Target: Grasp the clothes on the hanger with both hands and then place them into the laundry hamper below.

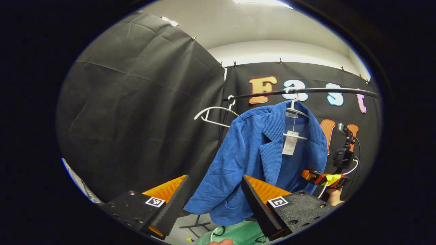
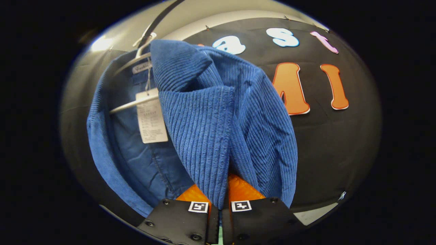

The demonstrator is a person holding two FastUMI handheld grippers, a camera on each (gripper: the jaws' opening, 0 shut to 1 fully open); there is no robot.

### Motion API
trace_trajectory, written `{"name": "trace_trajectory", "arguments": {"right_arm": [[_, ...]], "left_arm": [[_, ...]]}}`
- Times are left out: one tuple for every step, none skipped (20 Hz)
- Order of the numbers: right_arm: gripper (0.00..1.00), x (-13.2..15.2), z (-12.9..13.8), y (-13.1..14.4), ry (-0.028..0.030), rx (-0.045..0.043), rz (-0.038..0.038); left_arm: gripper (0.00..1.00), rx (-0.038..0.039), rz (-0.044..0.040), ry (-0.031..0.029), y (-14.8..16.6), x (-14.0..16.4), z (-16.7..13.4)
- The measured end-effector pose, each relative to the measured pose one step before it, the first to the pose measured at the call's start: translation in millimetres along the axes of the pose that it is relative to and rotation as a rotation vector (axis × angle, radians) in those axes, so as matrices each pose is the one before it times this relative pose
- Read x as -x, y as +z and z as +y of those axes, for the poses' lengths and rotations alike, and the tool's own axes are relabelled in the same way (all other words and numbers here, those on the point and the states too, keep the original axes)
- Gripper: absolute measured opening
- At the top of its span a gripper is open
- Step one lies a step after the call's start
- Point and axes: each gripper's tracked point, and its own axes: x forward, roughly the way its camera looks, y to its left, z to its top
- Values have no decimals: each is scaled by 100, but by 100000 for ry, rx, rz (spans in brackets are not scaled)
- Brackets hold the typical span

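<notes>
The right gripper (image 2: 219,190) pinched the jacket's (image 2: 218,129) front; the left gripper (image 1: 214,200) hung wide, jacket unlifted from its hanger (image 1: 295,110).

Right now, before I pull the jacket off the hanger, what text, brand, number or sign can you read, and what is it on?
Nothing reads clearly.
Hang tag on the blue jacket: printed lines, too small to read.
Neck label: script, too blurred to read.
Square markers on the right gripper and left gripper: coded patterns, no words.
</notes>
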Motion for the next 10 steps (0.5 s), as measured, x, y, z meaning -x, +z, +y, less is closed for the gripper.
{"name": "trace_trajectory", "arguments": {"right_arm": [[12,896,-257,671,729,778,-1584],[11,1092,-225,755,780,705,-1387],[11,1179,-293,993,429,296,-1564],[11,991,-84,1041,745,-141,-1848],[11,1083,-109,1337,1082,-337,-2418],[7,1090,-44,1499,1485,-523,-3315],[11,903,-53,1429,478,115,-3075],[11,922,-316,1455,-399,957,-2734],[11,885,-275,1479,-130,817,-2509],[11,539,-324,1435,-154,689,-2463]], "left_arm": [[95,339,850,-1710,-280,-160,-565],[95,140,809,-1812,-300,-237,-569],[95,78,543,-1888,-213,-230,-647],[95,83,136,-2144,-90,-329,-680],[95,260,-282,-2351,28,-400,-842],[92,540,17,-2838,-112,-672,-1068],[95,761,262,-2782,-170,-601,-1092],[92,1195,412,-3731,-170,-541,-1149],[92,2517,1754,-5223,-490,-922,-1738],[92,3110,2284,-4723,-622,-696,-1211]]}}
